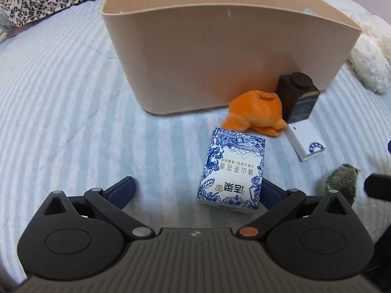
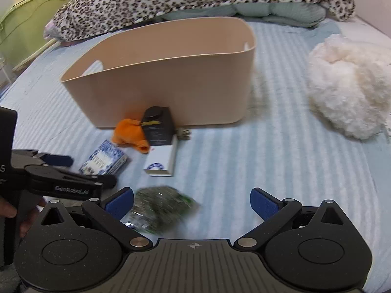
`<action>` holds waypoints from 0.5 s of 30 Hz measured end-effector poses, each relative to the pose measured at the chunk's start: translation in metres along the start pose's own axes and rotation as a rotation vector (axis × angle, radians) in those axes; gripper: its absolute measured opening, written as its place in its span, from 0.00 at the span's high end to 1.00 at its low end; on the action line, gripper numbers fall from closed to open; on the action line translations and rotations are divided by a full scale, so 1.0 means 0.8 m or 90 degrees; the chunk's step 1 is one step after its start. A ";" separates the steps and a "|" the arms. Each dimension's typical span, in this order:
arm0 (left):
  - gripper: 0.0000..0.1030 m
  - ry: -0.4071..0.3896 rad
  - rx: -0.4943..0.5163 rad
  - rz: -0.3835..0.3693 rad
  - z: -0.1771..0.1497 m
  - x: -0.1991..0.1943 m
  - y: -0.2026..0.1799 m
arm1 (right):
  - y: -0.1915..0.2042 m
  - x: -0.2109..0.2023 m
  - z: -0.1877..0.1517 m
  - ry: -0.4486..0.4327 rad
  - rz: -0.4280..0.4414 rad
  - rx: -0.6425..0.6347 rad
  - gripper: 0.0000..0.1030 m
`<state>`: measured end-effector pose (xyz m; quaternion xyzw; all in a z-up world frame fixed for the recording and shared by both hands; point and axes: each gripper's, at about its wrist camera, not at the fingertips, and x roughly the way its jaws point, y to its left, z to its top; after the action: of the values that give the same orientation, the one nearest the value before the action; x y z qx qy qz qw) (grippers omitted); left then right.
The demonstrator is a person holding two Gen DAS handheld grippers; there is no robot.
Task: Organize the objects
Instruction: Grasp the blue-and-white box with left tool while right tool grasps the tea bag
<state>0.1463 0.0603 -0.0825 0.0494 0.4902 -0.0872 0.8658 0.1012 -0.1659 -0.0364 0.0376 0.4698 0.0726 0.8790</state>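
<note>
Picking stage, judging by the layout — left gripper (image 1: 195, 190) fingers apart around blue-patterned box (image 1: 231, 171) on bed (image 1: 61, 122), beige bin (image 1: 220, 56) beyond. Right gripper (image 2: 193, 205) spread over green bundle (image 2: 161, 207). Next: close, lift into bin.

Open bedsheet (image 2: 281, 171) right of the clutter; beige bin (image 2: 171, 85) blocks behind

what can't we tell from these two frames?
- Bin contents: near wall hides the floor in both views.
- Green bundle: motion-blurred in the right wrist view, half cut off behind the gripper body in the left; identity unclear.
- Small item by the dark bottle: too small to identify.
- Blue box: the left gripper's right finger is hidden behind it, contact unclear.
</note>
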 end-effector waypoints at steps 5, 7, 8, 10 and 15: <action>0.00 -0.008 0.044 -0.003 -0.001 0.001 0.006 | 0.014 0.028 -0.003 0.040 0.006 0.004 0.00; 0.00 -0.012 0.062 -0.004 0.001 0.000 0.008 | 0.018 0.038 -0.007 0.060 0.018 0.020 0.00; 0.00 -0.012 0.063 -0.004 0.003 0.001 0.009 | 0.020 0.043 -0.011 0.067 0.022 0.025 0.00; 0.00 -0.013 0.054 -0.007 0.004 0.002 0.011 | 0.025 0.053 -0.017 0.076 0.023 0.033 0.00; 0.08 -0.022 0.039 -0.018 0.004 0.004 0.013 | 0.031 0.068 -0.025 0.072 0.006 0.042 0.14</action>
<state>0.1525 0.0700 -0.0838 0.0677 0.4731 -0.1152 0.8708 0.1122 -0.1329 -0.0887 0.0646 0.5206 0.0632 0.8490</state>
